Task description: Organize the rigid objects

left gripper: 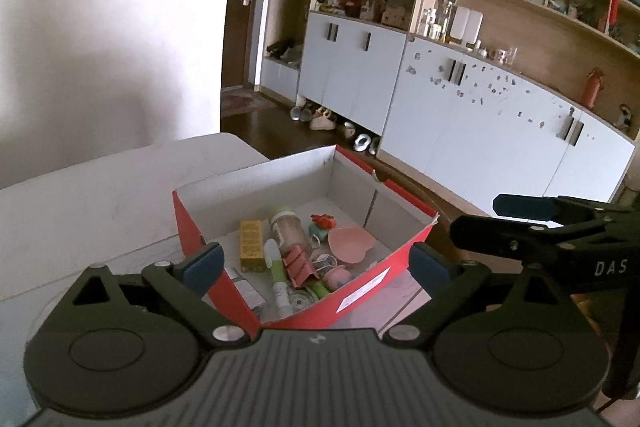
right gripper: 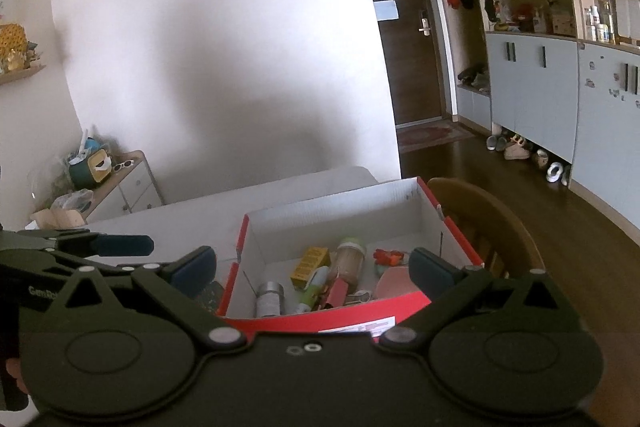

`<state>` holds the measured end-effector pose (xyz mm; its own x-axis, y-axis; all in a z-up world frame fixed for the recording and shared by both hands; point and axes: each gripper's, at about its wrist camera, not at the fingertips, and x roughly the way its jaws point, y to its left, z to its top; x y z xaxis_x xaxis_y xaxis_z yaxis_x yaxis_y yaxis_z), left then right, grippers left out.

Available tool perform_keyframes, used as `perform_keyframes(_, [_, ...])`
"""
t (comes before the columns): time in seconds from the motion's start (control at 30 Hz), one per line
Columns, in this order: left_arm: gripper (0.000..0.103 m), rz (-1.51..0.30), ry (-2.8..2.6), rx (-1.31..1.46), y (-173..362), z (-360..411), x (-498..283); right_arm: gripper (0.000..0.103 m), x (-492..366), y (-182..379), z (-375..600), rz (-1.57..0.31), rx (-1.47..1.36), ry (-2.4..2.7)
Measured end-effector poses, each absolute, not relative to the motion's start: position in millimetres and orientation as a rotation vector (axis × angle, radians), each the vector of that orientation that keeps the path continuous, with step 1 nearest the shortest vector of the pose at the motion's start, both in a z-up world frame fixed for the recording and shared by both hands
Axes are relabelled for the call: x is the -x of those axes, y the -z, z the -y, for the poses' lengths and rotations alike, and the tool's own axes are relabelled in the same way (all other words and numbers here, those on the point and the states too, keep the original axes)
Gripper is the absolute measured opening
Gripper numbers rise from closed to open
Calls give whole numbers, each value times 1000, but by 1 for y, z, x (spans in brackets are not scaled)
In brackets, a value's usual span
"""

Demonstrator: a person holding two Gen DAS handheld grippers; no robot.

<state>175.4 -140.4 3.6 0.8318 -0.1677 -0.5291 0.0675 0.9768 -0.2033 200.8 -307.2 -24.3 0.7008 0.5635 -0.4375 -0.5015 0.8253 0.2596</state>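
A red cardboard box (left gripper: 260, 187) with a white inside stands on the white table (left gripper: 100, 195). In it lie a yellow carton (left gripper: 251, 245), a clear jar (left gripper: 290, 229), a pink heart-shaped dish (left gripper: 350, 243), red clips (left gripper: 298, 267), a white and green tube (left gripper: 276, 279) and a small red toy (left gripper: 322, 221). My left gripper (left gripper: 316, 263) hangs open just before the box's near corner, with nothing pressed between its pads. My right gripper (right gripper: 314, 267) stands open in front of the box (right gripper: 332, 219), beside the left one. A silver-capped cylinder (right gripper: 270, 297) also lies inside.
A wooden chair (right gripper: 492, 223) stands right behind the box's right side. The table's far left part (right gripper: 180, 219) is bare. A low cabinet (right gripper: 128, 183) with clutter sits by the wall at the left. White wall cupboards (left gripper: 480, 131) and shoes line the right.
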Motion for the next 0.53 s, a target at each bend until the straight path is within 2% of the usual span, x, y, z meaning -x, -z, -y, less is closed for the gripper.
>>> perform_keyframes(0.53, [100, -552, 144, 145, -8, 136, -168, 103, -189, 25, 304, -520, -143, -545])
